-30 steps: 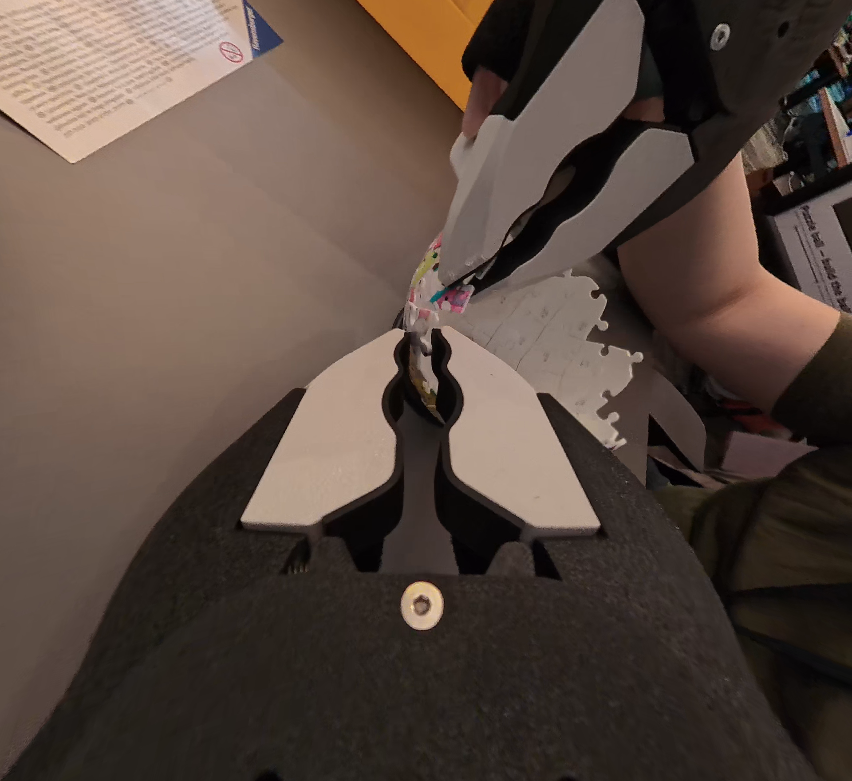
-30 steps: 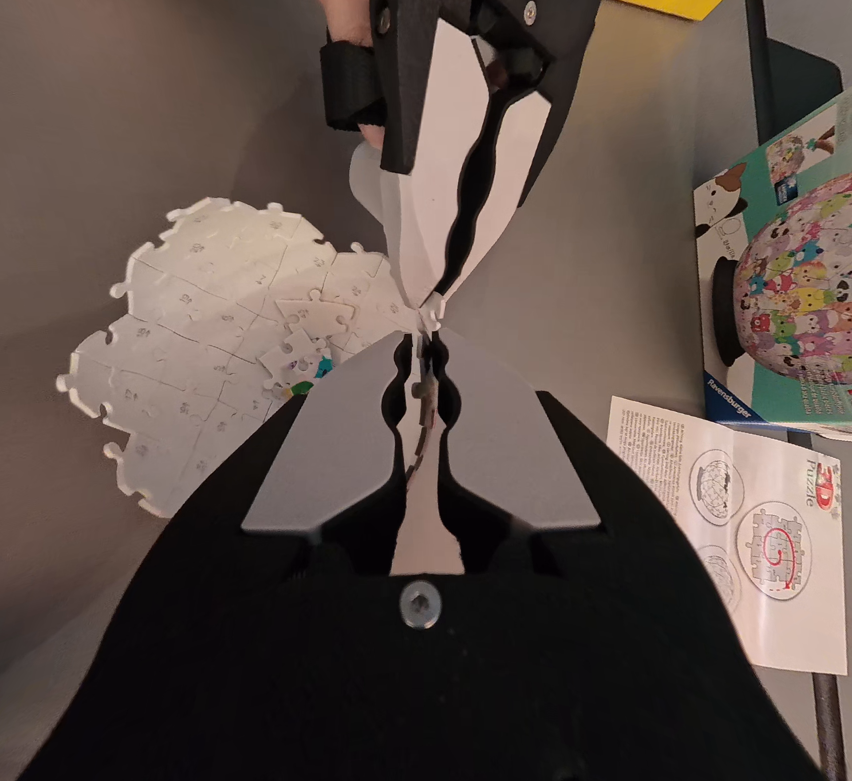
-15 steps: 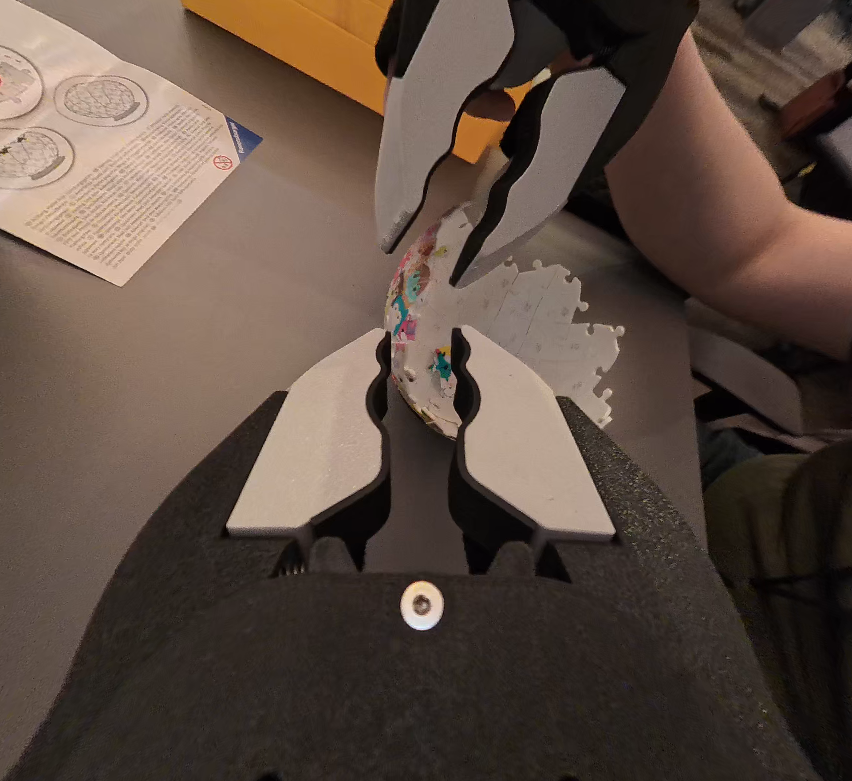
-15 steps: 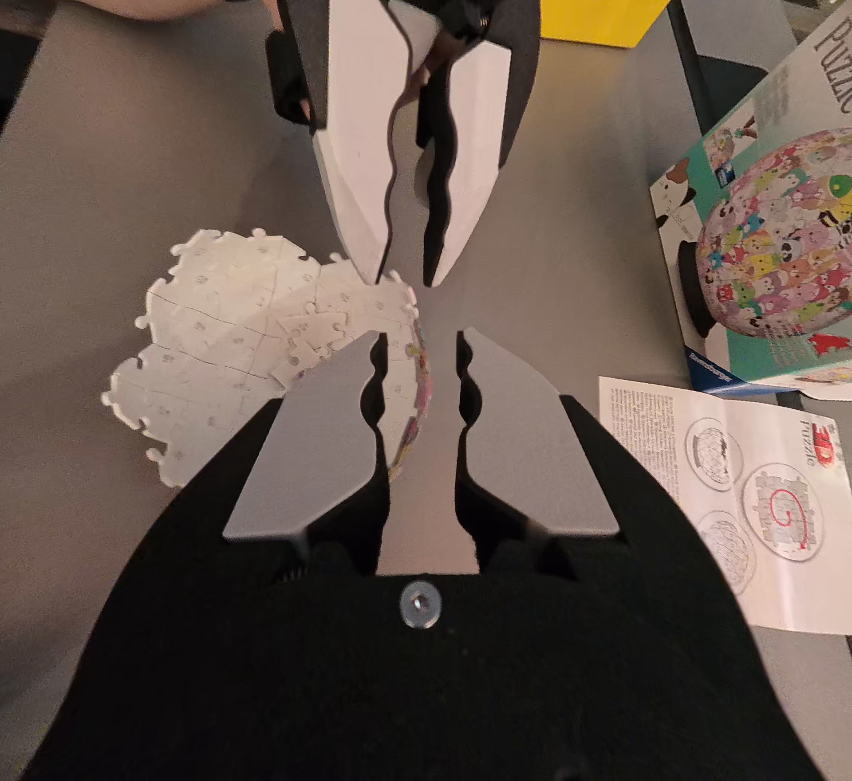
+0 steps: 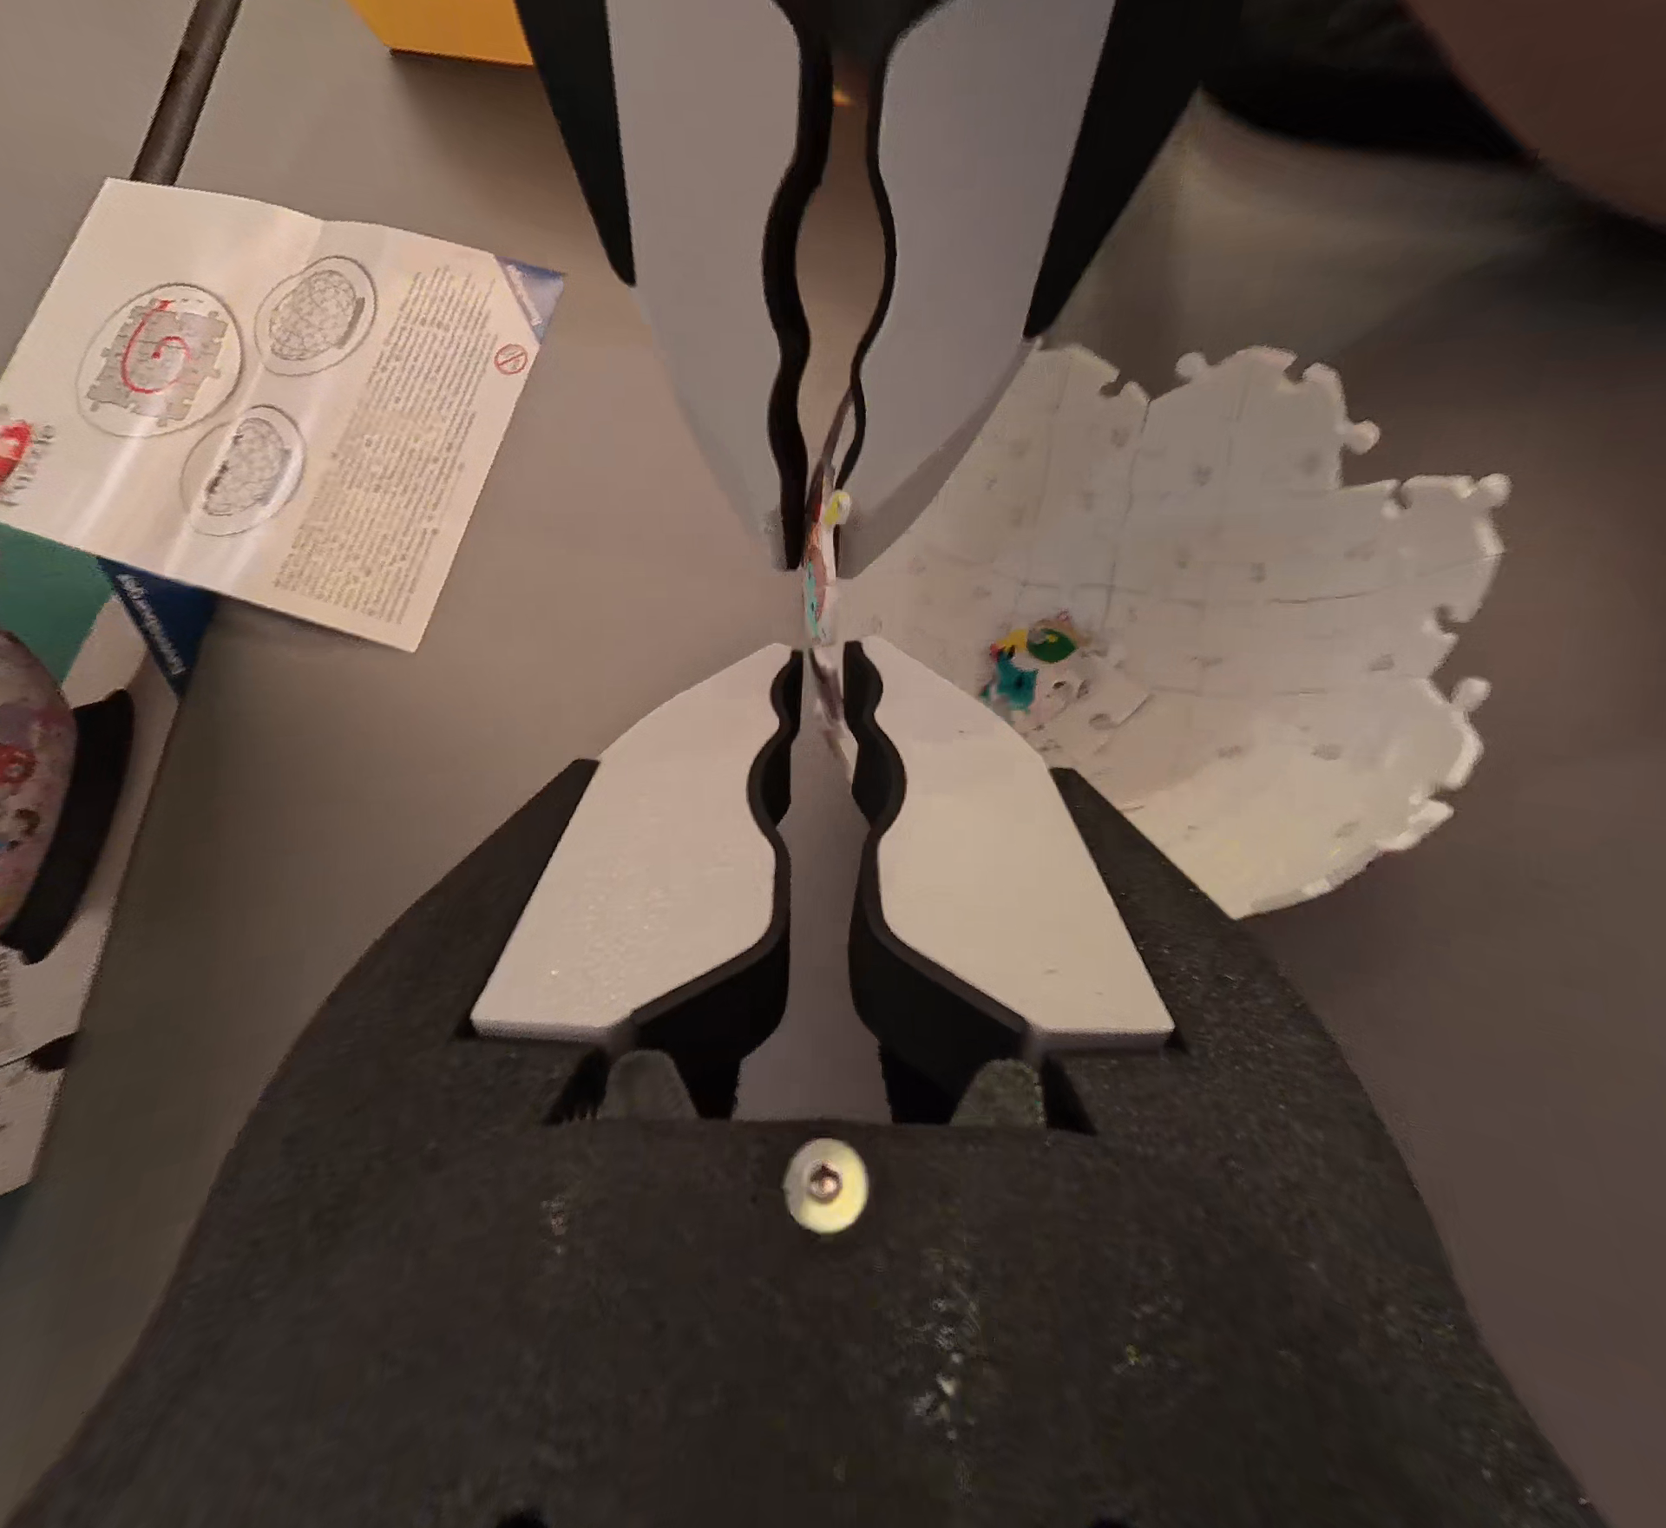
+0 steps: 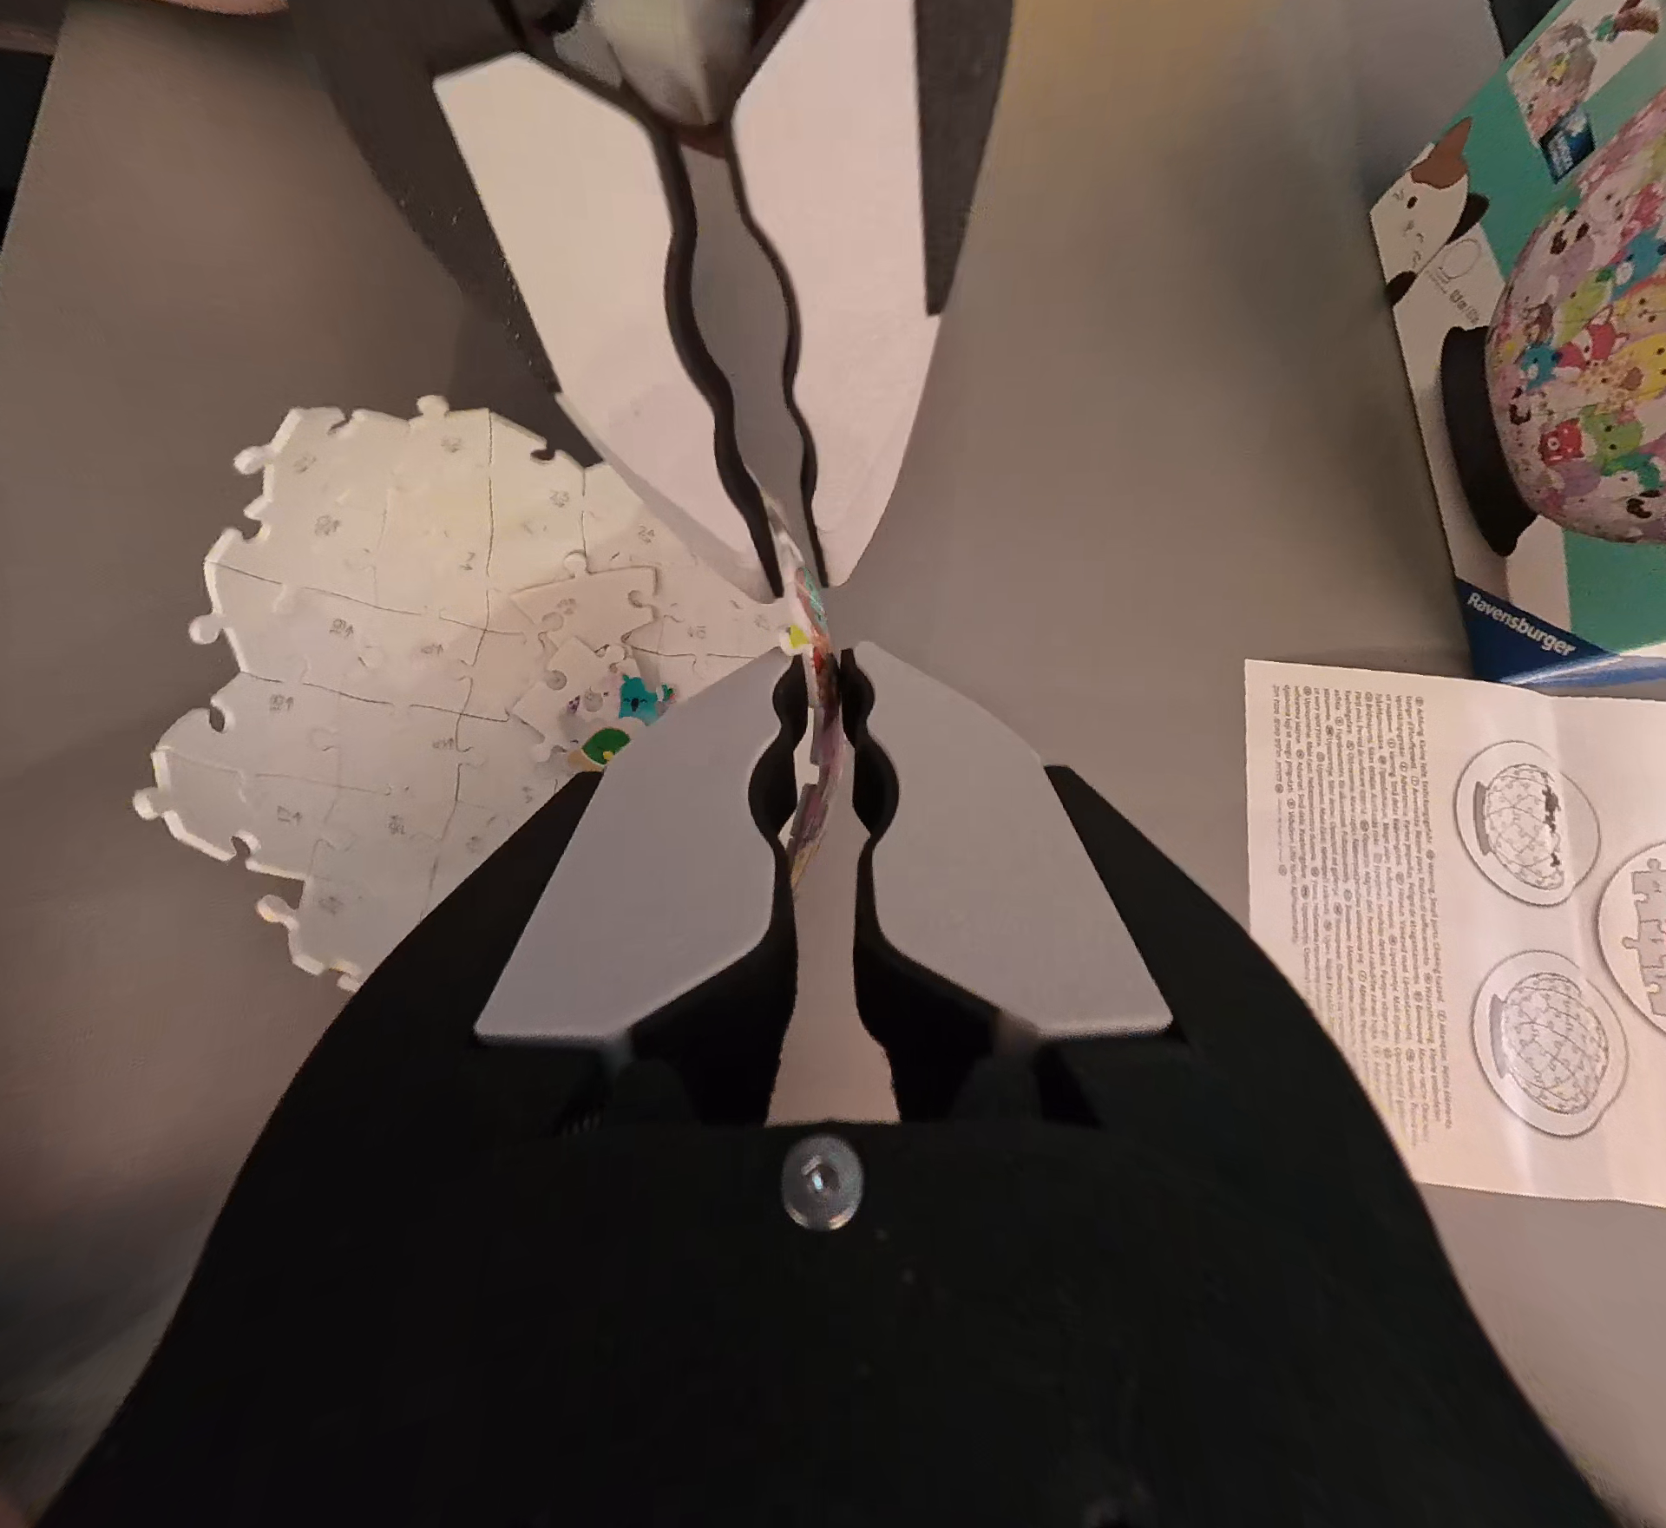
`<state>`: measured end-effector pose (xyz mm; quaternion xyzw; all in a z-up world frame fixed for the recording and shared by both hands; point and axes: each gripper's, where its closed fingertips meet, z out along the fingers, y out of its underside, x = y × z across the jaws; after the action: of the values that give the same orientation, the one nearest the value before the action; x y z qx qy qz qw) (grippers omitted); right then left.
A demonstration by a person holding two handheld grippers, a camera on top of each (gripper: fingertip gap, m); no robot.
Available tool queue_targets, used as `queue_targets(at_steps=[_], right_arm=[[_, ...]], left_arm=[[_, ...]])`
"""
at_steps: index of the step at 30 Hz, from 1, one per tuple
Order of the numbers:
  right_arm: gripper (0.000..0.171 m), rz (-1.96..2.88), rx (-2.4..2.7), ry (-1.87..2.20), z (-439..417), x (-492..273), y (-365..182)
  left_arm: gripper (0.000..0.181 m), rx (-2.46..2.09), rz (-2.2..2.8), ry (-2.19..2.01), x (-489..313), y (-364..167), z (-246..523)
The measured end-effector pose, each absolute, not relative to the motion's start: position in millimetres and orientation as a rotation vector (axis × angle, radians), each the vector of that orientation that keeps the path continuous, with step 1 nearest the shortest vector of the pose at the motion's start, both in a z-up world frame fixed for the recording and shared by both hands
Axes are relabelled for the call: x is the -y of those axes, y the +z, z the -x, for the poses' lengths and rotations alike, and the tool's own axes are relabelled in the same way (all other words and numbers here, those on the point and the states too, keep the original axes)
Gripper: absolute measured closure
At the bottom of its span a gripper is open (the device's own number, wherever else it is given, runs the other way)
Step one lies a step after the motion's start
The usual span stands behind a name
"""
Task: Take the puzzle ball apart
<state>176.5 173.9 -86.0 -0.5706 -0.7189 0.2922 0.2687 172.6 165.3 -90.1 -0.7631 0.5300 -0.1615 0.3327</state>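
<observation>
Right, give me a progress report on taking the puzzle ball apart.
Done: the ball is split open; a white curved shell of joined pieces lies inside-up on the grey table, with loose colourful pieces in it.
In hand: the left gripper and right gripper both pinch a small colourful fragment.
Left: separating that fragment, then the shell.

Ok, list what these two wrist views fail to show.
- Puzzle fragment held by the left gripper and right gripper: seen edge-on, so its piece count is unclear in both views.
- Puzzle shell: partly hidden by gripper fingers in both views.
- Puzzle box: cut by the frame edge.
- Leaflet: drawings too small to read.
</observation>
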Motion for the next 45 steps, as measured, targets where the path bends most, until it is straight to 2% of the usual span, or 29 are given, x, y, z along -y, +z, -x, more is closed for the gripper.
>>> queue_targets(at_steps=[4,16,23,45], right_arm=[[0.164,1.597,1.909,0.81,-178,-178,-88],[0.165,1.601,1.894,0.87,-179,-176,-84],[0.164,1.679,1.847,0.906,-179,-181,-82],[0.165,1.495,1.896,0.799,-174,-178,-77]], left_arm=[[0.176,-1.392,1.916,-0.294,-172,-92,-174],[0.178,-1.391,1.876,-0.25,-175,-96,-178],[0.176,-1.46,1.723,-0.008,-179,-93,-177],[0.179,-1.263,1.992,-0.365,-177,-89,-170]])
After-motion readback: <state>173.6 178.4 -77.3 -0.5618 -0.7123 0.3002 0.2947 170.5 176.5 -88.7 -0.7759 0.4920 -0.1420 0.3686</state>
